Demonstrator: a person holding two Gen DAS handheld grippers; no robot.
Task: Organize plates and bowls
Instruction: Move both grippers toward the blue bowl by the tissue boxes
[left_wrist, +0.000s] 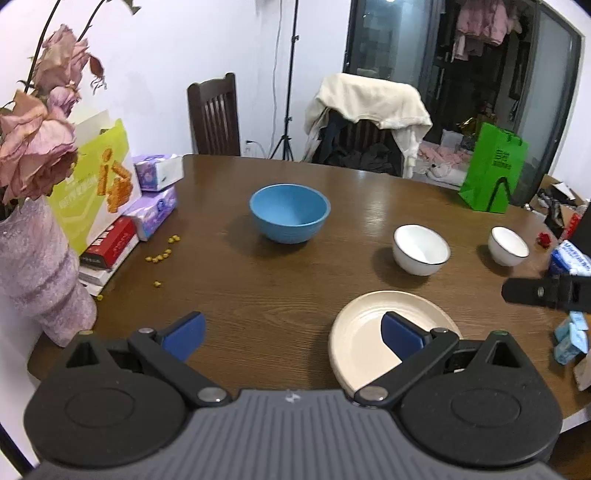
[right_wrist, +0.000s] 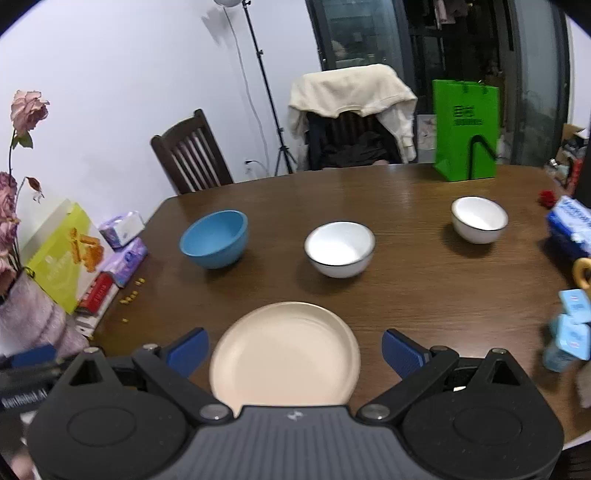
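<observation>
Hovering spread wide and empty, right gripper (right_wrist: 295, 350) straddles cream plate (right_wrist: 284, 354); low smooth rim could slip, left gripper (left_wrist: 293, 332) likewise agape.

Both views are fisheye, each sitting just behind its own jaws and looking forward and slightly down across the brown counter (left_wrist: 295, 288) toward the far wall and chairs. The left wrist view sits nearer the left end, close beside the pink vase (left_wrist: 40, 273), with the cream plate (left_wrist: 364, 332) low and to its right. The right wrist view hangs directly over the near edge of that plate (right_wrist: 284, 354) (centred between its jaws). Both share the blue bowl (left_wrist: 290, 212), the two white bowls (left_wrist: 421, 249) and the green bag (left_wrist: 493, 168).
</observation>
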